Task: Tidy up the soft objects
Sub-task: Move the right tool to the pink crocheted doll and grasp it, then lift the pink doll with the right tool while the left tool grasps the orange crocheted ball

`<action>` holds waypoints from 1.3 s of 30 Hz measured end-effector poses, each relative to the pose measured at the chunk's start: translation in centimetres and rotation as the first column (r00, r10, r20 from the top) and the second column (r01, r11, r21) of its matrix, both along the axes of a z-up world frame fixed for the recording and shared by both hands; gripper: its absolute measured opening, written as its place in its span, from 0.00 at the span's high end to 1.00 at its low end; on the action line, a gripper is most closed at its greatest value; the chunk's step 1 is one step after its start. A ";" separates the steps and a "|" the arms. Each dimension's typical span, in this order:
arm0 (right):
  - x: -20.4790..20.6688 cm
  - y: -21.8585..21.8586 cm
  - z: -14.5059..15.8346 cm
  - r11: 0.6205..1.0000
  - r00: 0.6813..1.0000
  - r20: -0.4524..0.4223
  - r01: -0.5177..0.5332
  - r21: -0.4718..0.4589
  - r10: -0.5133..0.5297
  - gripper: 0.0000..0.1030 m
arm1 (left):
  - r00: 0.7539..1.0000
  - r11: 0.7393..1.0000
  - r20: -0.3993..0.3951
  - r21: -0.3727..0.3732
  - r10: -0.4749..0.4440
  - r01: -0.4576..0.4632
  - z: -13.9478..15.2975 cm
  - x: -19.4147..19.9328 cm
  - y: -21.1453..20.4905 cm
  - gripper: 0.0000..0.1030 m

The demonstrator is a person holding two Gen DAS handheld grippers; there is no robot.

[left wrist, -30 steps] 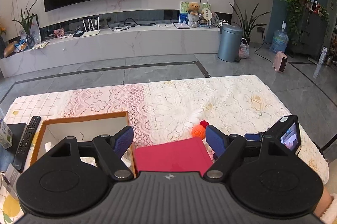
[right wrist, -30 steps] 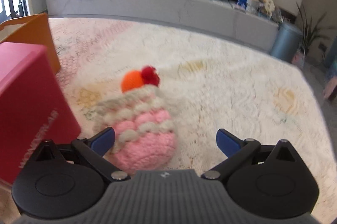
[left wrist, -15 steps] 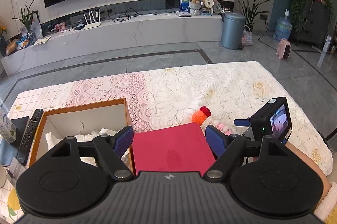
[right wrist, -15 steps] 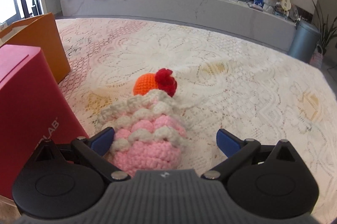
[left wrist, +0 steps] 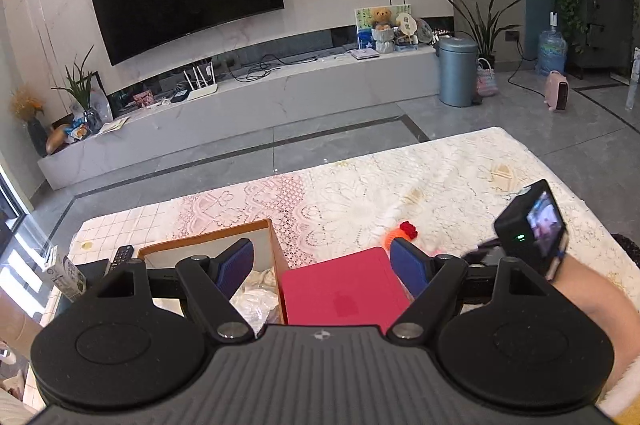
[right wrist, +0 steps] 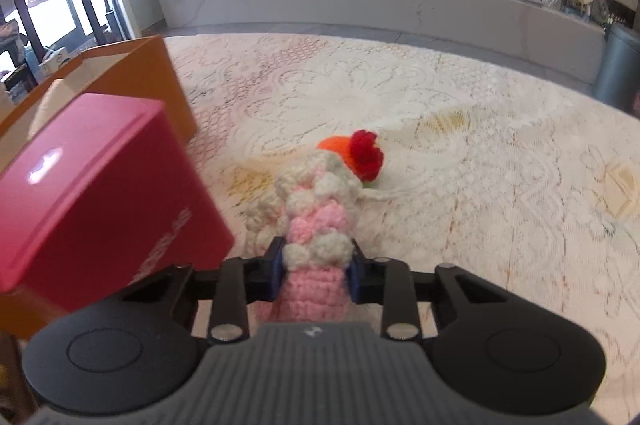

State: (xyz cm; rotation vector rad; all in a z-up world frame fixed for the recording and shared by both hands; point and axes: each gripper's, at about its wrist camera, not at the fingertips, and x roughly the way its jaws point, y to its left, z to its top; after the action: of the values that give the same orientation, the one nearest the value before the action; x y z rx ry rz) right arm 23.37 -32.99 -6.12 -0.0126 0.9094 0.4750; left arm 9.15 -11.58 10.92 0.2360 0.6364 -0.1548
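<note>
The right tongs (right wrist: 316, 275) are closing on the pink-and-white crocheted toy (right wrist: 316, 221), its blue pads pressing into the yarn on either side of the pink lower body, which bulges and narrows between them. The toy lies on the lace-covered table (right wrist: 480, 145), in the near part of the cloth just beside the red box (right wrist: 92, 193), with its orange and red knitted top pointing toward the far edge. It looks light and very soft: the yarn will give under pressure, so the grip can sink deep without harm, but a hold at the bottom end alone may let the rest droop or swing. The ridged bands of white stitches give the pads something to catch, and a hold nearer the middle of the body would likely carry it steadier. The left tongs (left wrist: 320, 267) stand wide apart with nothing between them, hovering over the red box and the open orange box (left wrist: 276, 245), where pale soft stuff already lies.
</note>
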 end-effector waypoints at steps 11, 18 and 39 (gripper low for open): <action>-5.2 -4.7 0.7 0.993 0.985 -0.129 0.106 -0.053 -0.112 0.71 | 0.984 0.991 -0.148 -0.098 -0.101 0.087 -1.7 5.3 -4.7 0.12; -4.9 -5.3 0.1 0.994 0.984 -0.150 0.088 -0.057 -0.095 0.71 | 0.963 0.990 -0.266 0.121 -0.043 0.078 -6.9 13.8 -11.3 0.12; -4.3 -6.2 -0.4 0.996 0.980 -0.180 0.087 -0.010 -0.087 0.66 | 0.862 0.973 -0.482 0.224 0.157 -0.052 -20.8 25.2 -14.9 0.28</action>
State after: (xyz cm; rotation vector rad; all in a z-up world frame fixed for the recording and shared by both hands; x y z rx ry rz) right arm 19.06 -39.18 -6.52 0.0693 1.0840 0.3980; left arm 34.34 -26.50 -9.91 0.3636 1.1843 -0.0419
